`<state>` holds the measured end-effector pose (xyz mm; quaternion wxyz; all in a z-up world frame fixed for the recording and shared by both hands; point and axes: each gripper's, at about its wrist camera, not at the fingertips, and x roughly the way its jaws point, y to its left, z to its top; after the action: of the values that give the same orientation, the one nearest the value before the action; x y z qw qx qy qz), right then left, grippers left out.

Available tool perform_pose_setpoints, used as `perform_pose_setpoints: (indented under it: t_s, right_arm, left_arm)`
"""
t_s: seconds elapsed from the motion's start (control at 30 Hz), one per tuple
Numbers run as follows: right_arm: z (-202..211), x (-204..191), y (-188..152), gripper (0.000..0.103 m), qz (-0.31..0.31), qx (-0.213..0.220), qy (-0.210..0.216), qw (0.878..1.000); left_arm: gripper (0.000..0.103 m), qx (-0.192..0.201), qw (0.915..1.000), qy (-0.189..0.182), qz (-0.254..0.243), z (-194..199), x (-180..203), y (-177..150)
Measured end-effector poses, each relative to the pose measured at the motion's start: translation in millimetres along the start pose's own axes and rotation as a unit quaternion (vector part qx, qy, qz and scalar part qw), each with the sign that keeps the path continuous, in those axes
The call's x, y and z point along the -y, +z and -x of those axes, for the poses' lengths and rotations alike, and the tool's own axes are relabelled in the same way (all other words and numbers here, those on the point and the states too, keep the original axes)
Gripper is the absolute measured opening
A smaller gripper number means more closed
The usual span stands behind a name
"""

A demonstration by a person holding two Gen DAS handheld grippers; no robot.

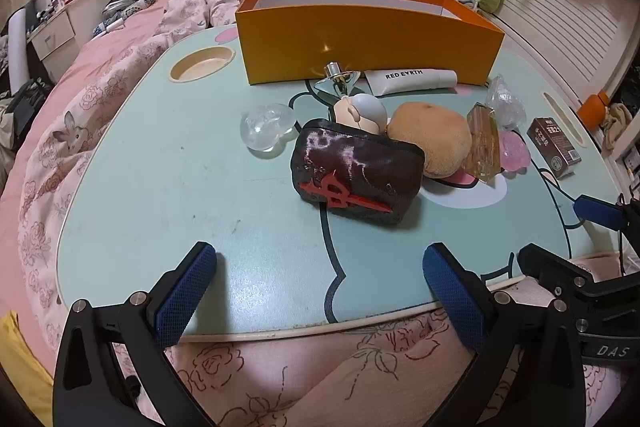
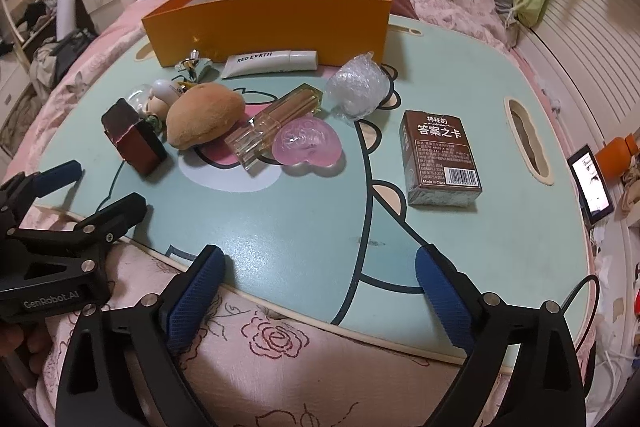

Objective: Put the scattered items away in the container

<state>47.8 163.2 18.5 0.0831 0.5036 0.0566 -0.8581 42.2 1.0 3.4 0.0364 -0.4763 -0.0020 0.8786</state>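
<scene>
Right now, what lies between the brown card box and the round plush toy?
In the right wrist view, a clear perfume bottle and a pink heart-shaped piece lie between the card box and the plush toy.

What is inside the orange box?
Only the white inner walls of the orange box show in both views. Its front wall hides the bottom, so anything lying inside cannot be seen.

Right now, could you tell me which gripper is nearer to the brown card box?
Right. The right gripper hangs open just short of the brown card box; the left gripper sits farther left, facing the dark pouch.
</scene>
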Motion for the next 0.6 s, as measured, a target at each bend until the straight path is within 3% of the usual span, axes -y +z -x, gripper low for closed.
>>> perform_pose_setpoints:
  t_s: [0.6]
  right_arm:
    - [-2.3,0.8,-2.0,0.102,-0.005,-0.005,0.001,1.000]
  left_arm:
    - [0.103,0.000,1.0000,0.001,-0.003,-0.9,-1.6,-0.6]
